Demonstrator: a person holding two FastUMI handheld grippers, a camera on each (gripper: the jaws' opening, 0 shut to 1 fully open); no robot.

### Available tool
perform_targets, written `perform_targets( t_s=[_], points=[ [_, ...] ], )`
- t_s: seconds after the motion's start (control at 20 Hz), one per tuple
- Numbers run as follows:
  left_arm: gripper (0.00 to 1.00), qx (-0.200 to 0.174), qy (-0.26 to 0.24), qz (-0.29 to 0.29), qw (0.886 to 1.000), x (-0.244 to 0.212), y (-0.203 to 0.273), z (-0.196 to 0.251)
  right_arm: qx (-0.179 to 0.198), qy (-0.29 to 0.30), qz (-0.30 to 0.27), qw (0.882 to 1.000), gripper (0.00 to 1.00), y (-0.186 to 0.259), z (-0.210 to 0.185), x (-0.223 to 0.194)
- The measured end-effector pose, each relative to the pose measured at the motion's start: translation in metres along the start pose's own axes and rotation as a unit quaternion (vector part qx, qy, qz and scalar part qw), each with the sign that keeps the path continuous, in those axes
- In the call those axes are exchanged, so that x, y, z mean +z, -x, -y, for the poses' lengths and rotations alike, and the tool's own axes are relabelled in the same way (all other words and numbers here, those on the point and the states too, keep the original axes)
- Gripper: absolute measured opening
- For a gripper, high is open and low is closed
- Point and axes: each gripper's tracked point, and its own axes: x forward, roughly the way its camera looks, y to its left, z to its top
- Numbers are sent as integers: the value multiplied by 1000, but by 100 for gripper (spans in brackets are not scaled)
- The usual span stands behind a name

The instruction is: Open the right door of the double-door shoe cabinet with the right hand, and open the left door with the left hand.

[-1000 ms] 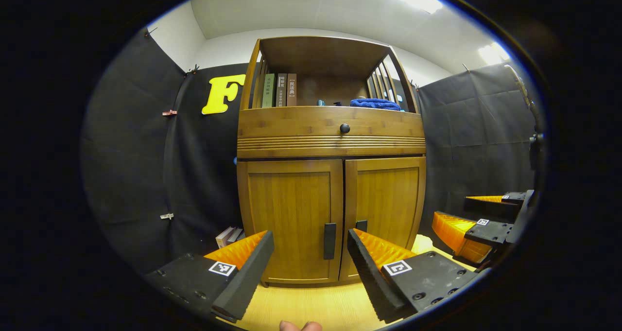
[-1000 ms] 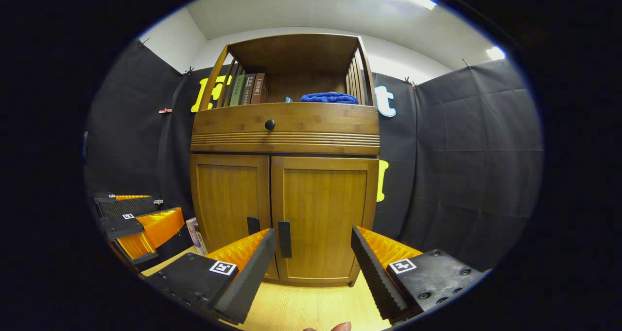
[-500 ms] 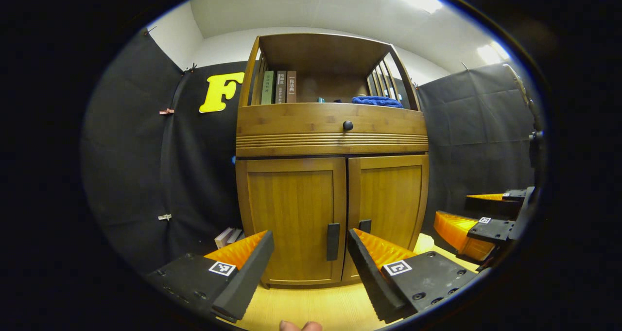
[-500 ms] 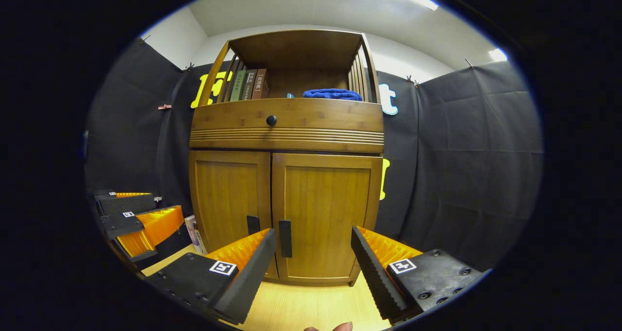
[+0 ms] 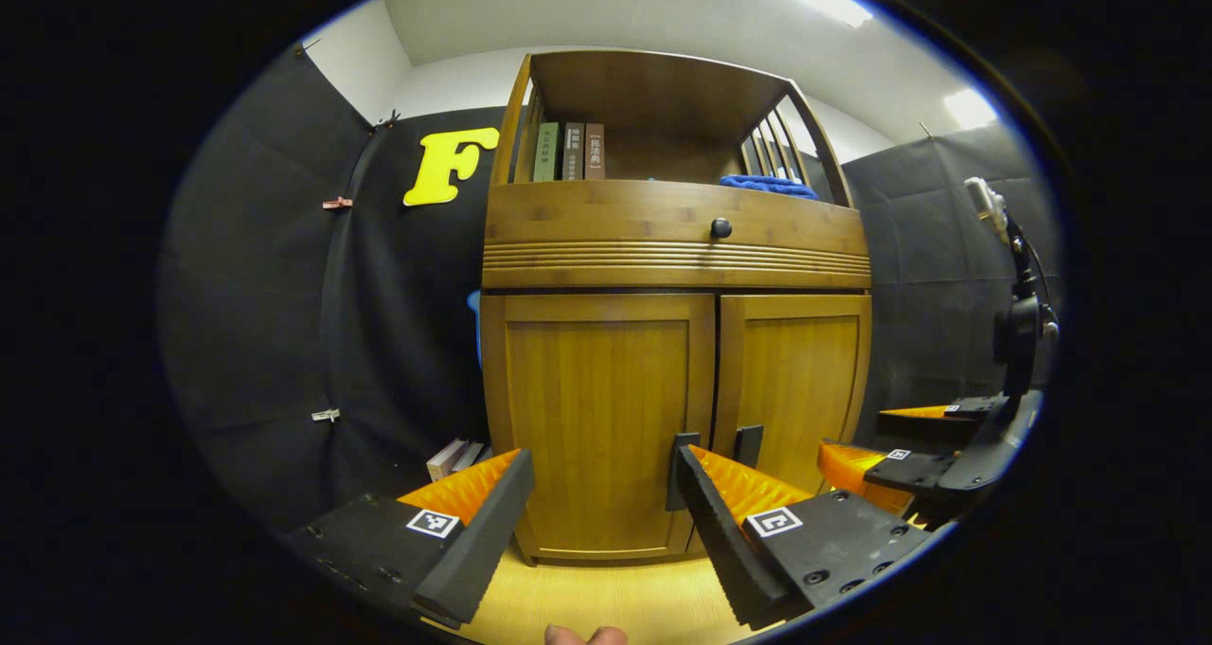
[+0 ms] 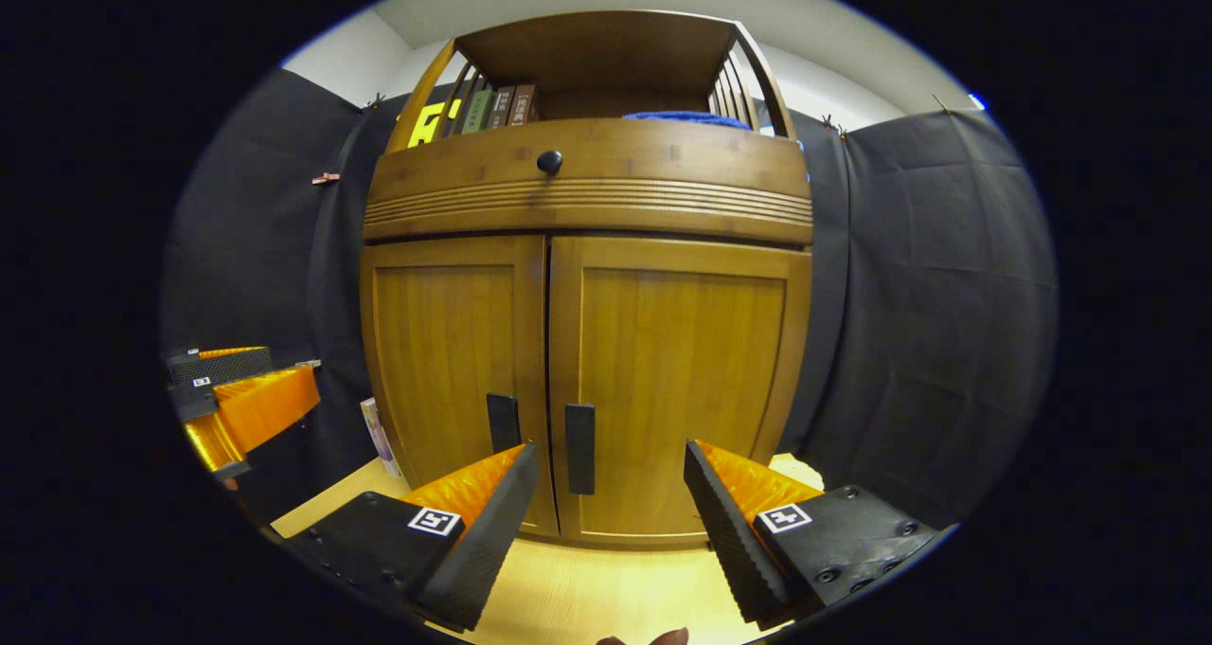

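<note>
A wooden double-door shoe cabinet [image 5: 674,247] [image 6: 587,200] stands ahead with both doors closed. The left door [image 5: 601,418] [image 6: 445,361] carries a dark handle [image 5: 675,470] [image 6: 502,422]. The right door [image 5: 795,380] [image 6: 677,380] has its own handle [image 5: 748,444] [image 6: 579,448]. My left gripper [image 5: 606,522] is open in front of the left door, a short way off. My right gripper [image 6: 611,522] is open, close before the right door, its handle just left of the gap. In the left gripper view the right gripper [image 5: 909,460] shows at lower right; in the right gripper view the left gripper [image 6: 237,408] shows at far left.
Above the doors runs a drawer with a round knob [image 5: 721,228] [image 6: 549,162]. The open shelf on top holds books [image 5: 568,151] and a blue cloth [image 5: 767,186]. More books [image 5: 454,456] lean by the cabinet's left foot. Light wooden floor [image 6: 606,598] lies below.
Both grippers have moved closer to the cabinet, the right one more so. The left gripper view has swung so the cabinet sits further right. Both doors stay closed and both grippers stay open.
</note>
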Motion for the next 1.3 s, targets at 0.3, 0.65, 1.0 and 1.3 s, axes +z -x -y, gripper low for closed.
perform_targets(
  t_s=[0.3, 0.65, 1.0, 1.3],
  points=[
    [95, 5, 3, -13, 1000, -15, -20, -14, 7, -37, -45, 998, 98, -69, -18, -32],
    [95, 3, -5, -27, 1000, -28, -30, -21, -6, -35, -76, 996, 71, -132, -23, -63],
    [95, 11, 3, -46, 999, -42, -30, -34, 0, -13, -68, 998, 34, -147, -25, -74],
    [95, 16, -4, -43, 999, -40, -22, -36, 20, -22, -77, 997, 27, -137, -25, -70]
  ],
)
